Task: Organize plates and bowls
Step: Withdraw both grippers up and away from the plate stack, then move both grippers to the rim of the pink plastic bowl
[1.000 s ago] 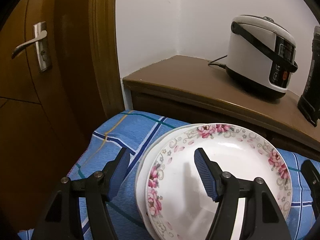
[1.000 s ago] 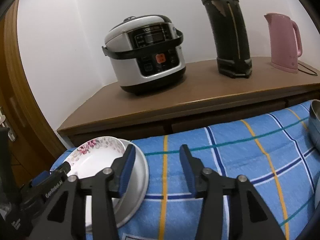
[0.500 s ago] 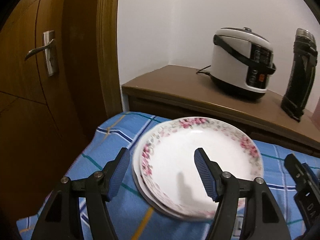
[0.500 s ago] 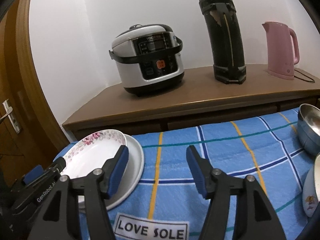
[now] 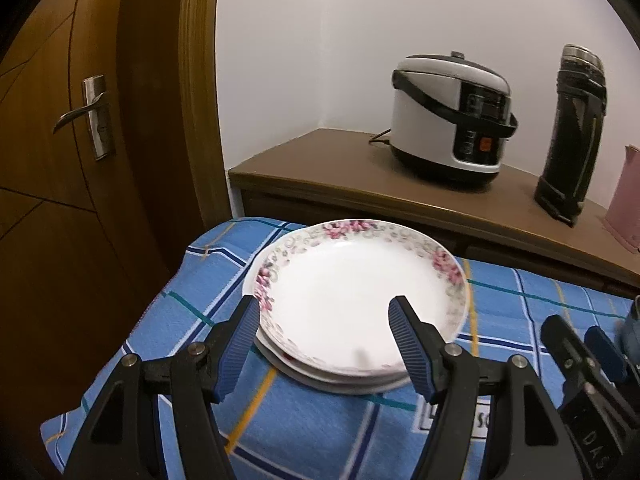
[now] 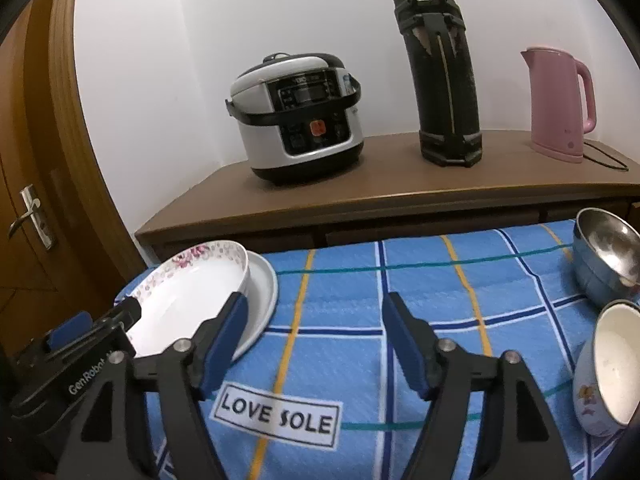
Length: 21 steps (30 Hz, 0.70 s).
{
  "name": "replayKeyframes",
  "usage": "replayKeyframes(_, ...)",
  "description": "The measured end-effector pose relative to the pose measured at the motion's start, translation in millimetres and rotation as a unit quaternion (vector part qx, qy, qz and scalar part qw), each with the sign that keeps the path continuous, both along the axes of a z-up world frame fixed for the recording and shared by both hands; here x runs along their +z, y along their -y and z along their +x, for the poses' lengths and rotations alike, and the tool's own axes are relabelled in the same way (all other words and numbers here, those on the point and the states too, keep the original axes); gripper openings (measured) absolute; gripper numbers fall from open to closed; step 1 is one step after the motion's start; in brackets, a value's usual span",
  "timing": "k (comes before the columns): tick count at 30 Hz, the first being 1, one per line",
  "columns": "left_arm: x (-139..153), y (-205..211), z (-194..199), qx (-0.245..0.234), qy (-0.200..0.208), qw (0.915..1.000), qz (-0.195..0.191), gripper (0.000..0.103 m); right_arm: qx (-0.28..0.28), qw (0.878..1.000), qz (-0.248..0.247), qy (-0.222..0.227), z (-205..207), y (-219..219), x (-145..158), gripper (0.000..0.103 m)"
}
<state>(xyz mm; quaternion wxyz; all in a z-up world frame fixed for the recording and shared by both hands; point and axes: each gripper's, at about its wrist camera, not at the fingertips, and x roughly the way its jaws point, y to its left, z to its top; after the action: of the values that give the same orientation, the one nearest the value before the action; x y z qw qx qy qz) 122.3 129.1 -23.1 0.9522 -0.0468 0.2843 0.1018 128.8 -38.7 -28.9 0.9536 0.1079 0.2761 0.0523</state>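
Both cameras look forward along their own fingers toward the rice cooker [image 5: 452,120] [image 6: 298,118] on the sideboard. The left wrist view sits left of it, angled down and close over the floral plate [image 5: 360,300] — the right wrist view sits further right, facing the cooker more squarely. Shared — cooker, plate [image 6: 188,292], blue checked cloth [image 5: 320,432] [image 6: 440,280].

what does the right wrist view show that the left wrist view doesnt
Only the right wrist view shows the steel bowl, the white bowl, the whole pink kettle and the LOVE SOLE label in full. Only the left wrist view shows the floral plate from above, with its full rim. Both show the plate stack, rice cooker, black flask, door handle, blue cloth and both open hand-held grippers.
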Motion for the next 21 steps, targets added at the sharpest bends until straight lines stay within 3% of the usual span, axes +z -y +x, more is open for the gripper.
replayKeyframes(13,5,31,-27,-0.035,-0.008,0.9993,-0.012,0.069,-0.002,0.999,-0.030,-0.031,-19,21,4,0.073)
replayKeyframes(21,7,52,-39,-0.060,-0.011,0.9981,-0.011,0.069,-0.007,0.999,-0.036,-0.024,-39,37,15,0.073)
